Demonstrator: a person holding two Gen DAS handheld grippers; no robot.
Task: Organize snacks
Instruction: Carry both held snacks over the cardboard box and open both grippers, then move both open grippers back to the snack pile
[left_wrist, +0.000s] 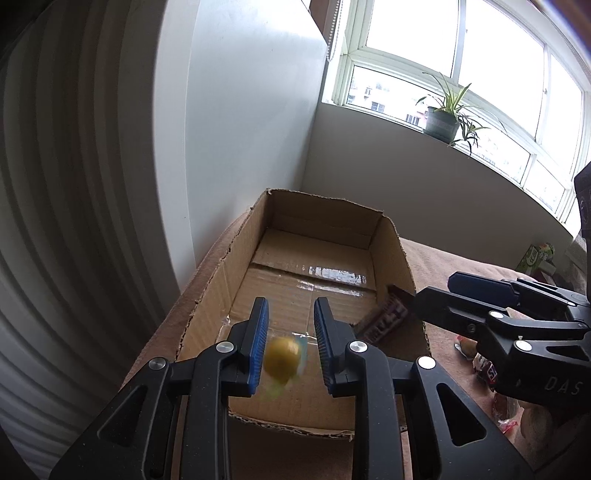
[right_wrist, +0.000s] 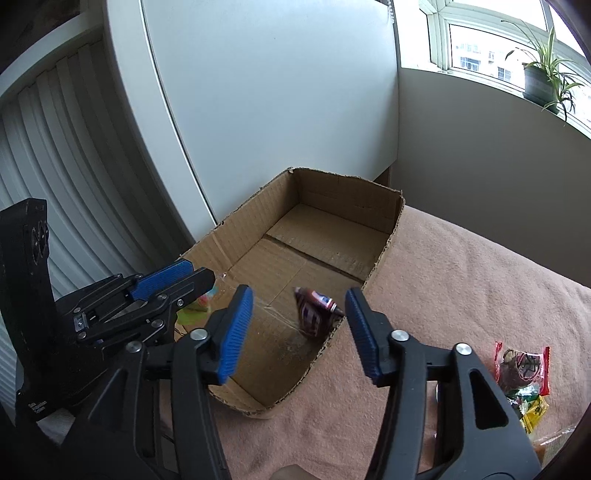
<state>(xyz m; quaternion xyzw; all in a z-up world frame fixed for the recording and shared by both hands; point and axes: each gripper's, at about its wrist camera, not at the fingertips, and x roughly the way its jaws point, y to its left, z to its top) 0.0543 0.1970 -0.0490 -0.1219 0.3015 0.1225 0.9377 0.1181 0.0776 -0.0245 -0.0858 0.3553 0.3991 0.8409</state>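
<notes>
Yellow snack (left_wrist: 282, 360): a small round yellow sweet in a clear wrapper, blurred, between the left gripper's pads over the near end of the box; it touches neither pad that I can see, so it looks released and dropping.
Brown snack (right_wrist: 314, 308): a dark wrapped bar, also blurred, at the box's right wall near its near right corner, either falling or just landing.
Cardboard box (right_wrist: 384, 251): open-topped with torn rims, at the left edge of the pink blanket (right_wrist: 461, 280); apart from these two pieces its floor shows bare.
Left gripper (left_wrist: 290, 347): jaws apart, holding nothing, poised above the box's near rim.
Right gripper (right_wrist: 299, 330): jaws wide apart, holding nothing, over the box's near right corner.
Remaining snacks (right_wrist: 522, 373): a red-edged packet and green and yellow wrappers lie on the blanket well to the right of the box; a green carton (left_wrist: 535, 256) sits farther back.
Progress: early, by my reading; two pieces going in, several left outside.
</notes>
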